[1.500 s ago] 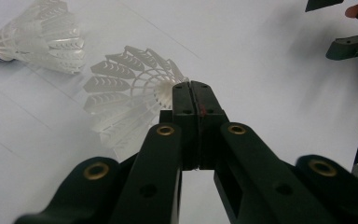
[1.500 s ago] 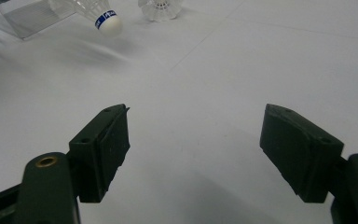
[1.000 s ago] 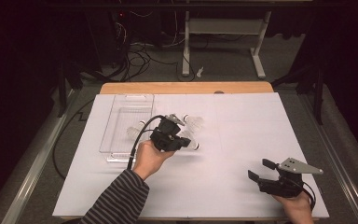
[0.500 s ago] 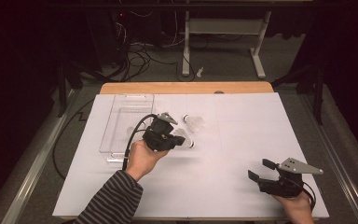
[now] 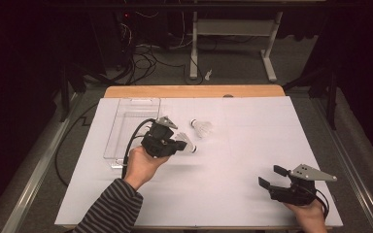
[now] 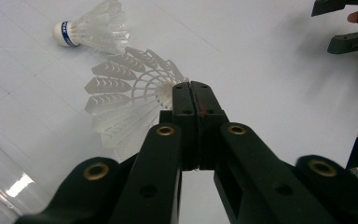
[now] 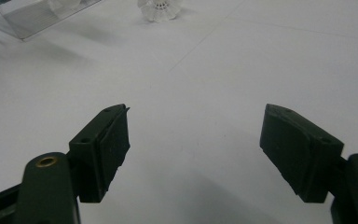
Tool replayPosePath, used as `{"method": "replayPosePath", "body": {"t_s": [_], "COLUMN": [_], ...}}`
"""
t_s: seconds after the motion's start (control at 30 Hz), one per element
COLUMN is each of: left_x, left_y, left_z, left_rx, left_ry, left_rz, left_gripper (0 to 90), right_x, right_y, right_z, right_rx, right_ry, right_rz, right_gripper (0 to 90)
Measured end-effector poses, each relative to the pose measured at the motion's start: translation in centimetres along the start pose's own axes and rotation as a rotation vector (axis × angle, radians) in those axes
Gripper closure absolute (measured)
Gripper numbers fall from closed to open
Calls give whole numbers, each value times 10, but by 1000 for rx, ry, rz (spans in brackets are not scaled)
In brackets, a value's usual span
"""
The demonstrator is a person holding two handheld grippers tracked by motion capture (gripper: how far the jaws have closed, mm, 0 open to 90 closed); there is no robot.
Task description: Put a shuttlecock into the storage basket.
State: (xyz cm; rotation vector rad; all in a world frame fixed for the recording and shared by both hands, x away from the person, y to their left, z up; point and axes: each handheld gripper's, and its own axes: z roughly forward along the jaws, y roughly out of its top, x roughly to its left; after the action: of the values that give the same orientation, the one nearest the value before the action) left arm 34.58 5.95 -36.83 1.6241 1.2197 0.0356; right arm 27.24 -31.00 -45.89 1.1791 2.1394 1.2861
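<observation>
No readable text anywhere

The shuttlecock [image 6: 91, 28] lying on the table has a blue band around its cork, and any print on that band is too small and blurred to make out.

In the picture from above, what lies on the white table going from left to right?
Clear plastic box → left hand-held gripper pinching a shuttlecock by its feathers → second shuttlecock lying loose → right hand-held gripper, jaws open and holding nothing.
</observation>
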Motion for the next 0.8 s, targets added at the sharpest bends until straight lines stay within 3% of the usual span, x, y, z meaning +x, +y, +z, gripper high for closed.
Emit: {"method": "replayPosePath", "body": {"t_s": [0.8], "left_x": [12], "left_y": [5], "left_z": [-18], "left_rx": [-45], "left_ry": [29], "left_rz": [-10], "left_gripper": [896], "right_x": [0], "right_y": [0], "right_z": [0], "right_rx": [2], "right_ry": [0], "right_rz": [0], "right_gripper": [244]}}
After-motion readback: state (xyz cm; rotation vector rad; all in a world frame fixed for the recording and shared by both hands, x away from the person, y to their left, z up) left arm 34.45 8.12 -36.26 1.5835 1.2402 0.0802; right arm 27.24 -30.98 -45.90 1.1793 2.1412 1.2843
